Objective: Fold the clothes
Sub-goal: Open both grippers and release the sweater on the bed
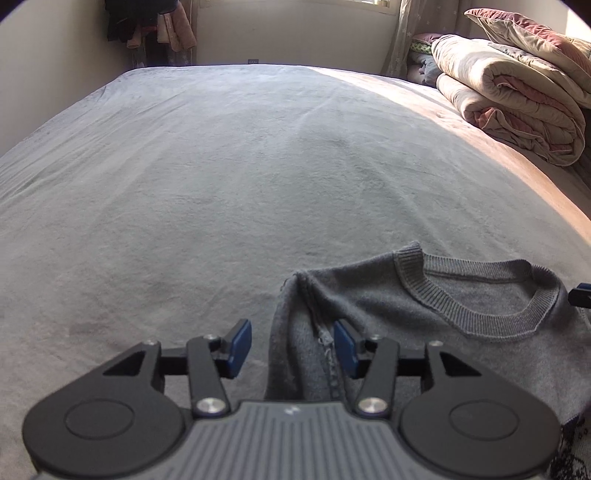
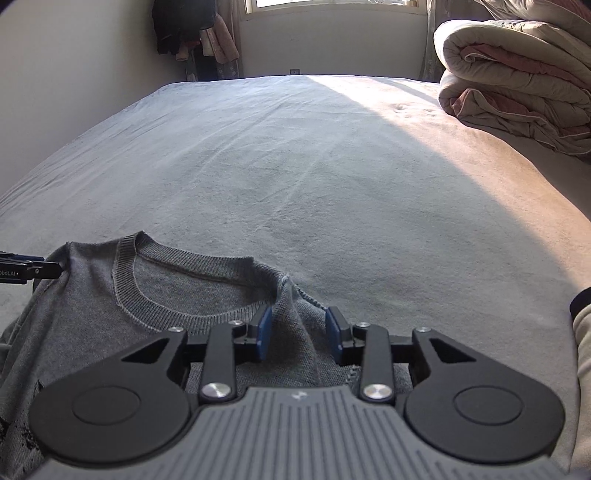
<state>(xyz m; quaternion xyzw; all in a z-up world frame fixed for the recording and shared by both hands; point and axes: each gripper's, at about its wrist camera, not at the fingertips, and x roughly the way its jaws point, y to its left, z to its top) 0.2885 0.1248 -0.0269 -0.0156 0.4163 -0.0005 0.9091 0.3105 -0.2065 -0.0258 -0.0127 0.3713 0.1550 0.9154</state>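
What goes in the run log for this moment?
left gripper: open at sweater shoulder | right gripper: open at other shoulder | sweater: on bed, neckline away | held: nothing

folded quilt (image 1: pixel 517 96) on grey bed (image 1: pixel 221 166), hanging clothes (image 1: pixel 151 22).

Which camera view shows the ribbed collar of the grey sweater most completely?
The right wrist view: the whole collar loop lies open, left of the tongs. The left wrist view shows the collar too, with its right end near the frame edge.

Grey-sheeted bed (image 2: pixel 258 155), sunlit right edge, folded quilts (image 2: pixel 517 92), window (image 2: pixel 332 3), pale walls (image 2: pixel 74 74).
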